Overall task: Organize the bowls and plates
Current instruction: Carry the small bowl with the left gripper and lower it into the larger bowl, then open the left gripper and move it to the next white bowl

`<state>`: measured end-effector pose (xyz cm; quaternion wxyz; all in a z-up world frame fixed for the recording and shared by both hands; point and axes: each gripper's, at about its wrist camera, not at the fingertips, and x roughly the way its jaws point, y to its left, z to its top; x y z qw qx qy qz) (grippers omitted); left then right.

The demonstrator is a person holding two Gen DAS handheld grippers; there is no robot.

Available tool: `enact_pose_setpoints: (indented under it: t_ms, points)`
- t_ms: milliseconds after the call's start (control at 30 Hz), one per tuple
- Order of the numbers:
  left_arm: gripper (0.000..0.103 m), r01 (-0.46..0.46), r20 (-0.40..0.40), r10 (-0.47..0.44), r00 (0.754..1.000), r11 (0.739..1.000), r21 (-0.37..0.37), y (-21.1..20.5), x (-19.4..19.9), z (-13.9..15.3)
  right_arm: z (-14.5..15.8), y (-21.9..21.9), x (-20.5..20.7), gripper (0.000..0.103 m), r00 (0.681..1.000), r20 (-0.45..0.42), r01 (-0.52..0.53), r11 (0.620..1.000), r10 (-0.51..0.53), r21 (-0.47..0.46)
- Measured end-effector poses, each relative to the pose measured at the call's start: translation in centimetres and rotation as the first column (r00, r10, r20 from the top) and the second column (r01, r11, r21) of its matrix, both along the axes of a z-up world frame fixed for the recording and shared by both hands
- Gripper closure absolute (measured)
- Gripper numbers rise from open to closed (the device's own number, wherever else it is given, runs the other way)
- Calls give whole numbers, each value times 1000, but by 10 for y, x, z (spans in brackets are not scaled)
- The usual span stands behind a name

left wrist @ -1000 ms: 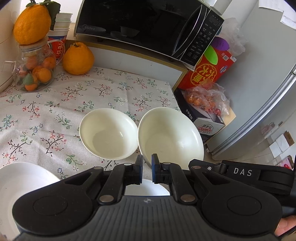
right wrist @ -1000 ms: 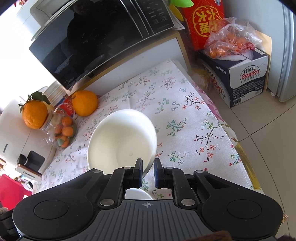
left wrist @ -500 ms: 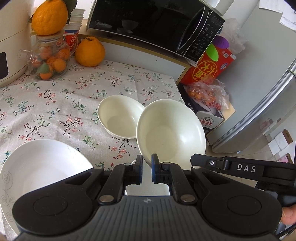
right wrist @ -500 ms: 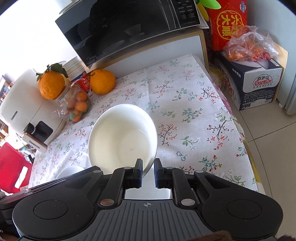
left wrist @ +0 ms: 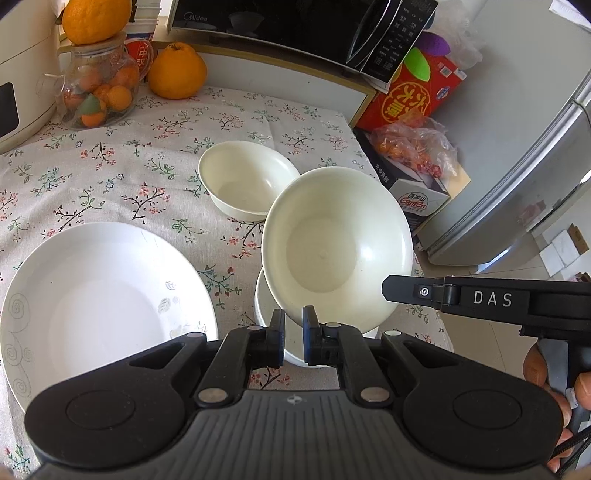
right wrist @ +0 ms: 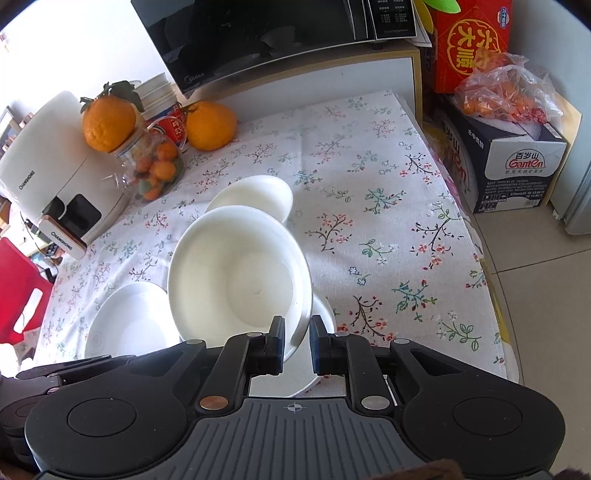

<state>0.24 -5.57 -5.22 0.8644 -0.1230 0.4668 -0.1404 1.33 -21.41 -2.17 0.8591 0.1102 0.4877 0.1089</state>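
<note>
My left gripper is shut on the rim of a cream bowl, held tilted above a small white dish on the table. A second cream bowl sits beyond it. A large white plate lies at the left. My right gripper is shut on the rim of a white bowl, held tilted over a white dish. Behind it stands another bowl, and a plate lies to the left.
A floral cloth covers the table, whose right edge drops to the floor. At the back stand a microwave, a jar of small oranges, a large orange and a white appliance. Boxes stand on the floor.
Both grippers pulled back and up with their bowls. The large plate and the small dish under the bowls have come more into view.
</note>
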Motion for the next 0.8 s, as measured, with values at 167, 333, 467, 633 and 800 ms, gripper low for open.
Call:
enact_pose_setpoints:
  t_ms: [167, 333, 467, 633, 800]
  points:
    - [96, 27, -18, -26, 999, 999, 20, -3, -4, -5, -2, 3, -3, 87, 999, -13, -33, 999, 33, 11]
    - [96, 33, -23, -33, 999, 999, 30, -4, -4, -7, -7, 3, -2, 87, 999, -29, -21, 1000, 20, -21]
    - [96, 18, -22, -17, 1000, 999, 31, -1, -2, -8, -4, 0, -2, 87, 1000, -13, -18, 1000, 18, -8]
    - [96, 9, -18, -8, 1000, 999, 35, -1, 0, -8, -9, 4, 0, 87, 999, -24, -23, 999, 22, -24]
    - [96, -13, -18, 13, 1000, 1000, 19, 2, 4, -6, -13, 2, 4, 87, 999, -34, -4, 1000, 3, -27]
